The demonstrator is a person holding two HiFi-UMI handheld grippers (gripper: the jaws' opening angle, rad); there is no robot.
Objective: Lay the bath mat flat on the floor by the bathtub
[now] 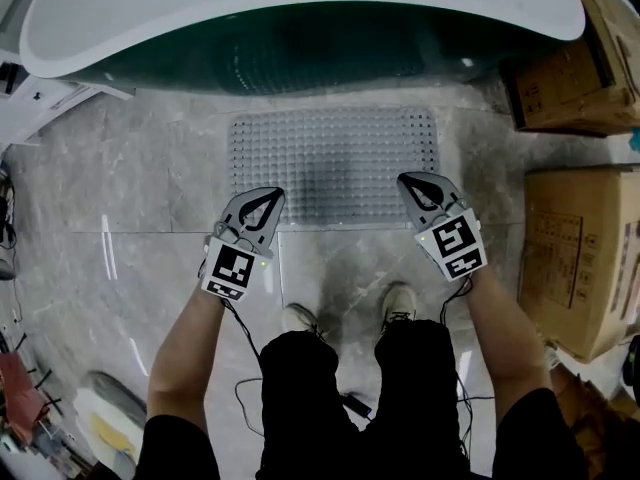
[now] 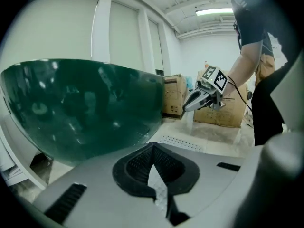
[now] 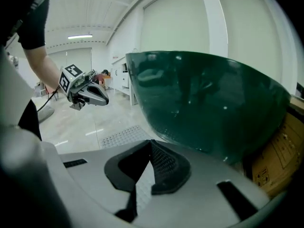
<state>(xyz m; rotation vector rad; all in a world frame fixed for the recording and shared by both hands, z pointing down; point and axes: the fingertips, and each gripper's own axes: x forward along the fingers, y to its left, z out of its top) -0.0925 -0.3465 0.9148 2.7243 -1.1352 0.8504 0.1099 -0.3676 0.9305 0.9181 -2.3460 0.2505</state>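
Observation:
The pale grey studded bath mat (image 1: 335,163) lies spread flat on the marble floor, its far edge close to the dark green bathtub (image 1: 300,53). My left gripper (image 1: 268,194) hovers over the mat's near left corner, shut and empty. Over the near right corner my right gripper (image 1: 408,180) is held the same way, shut with nothing in it. In the left gripper view the jaws (image 2: 153,146) meet, with the mat (image 2: 178,142) below and the tub (image 2: 85,108) ahead. The right gripper view shows closed jaws (image 3: 151,144) above the mat (image 3: 124,136).
Cardboard boxes (image 1: 575,258) stand along the right, with another box (image 1: 570,83) beside the tub's end. The person's shoes (image 1: 300,318) stand just behind the mat, with cables trailing down. Clutter sits at the lower left (image 1: 105,418).

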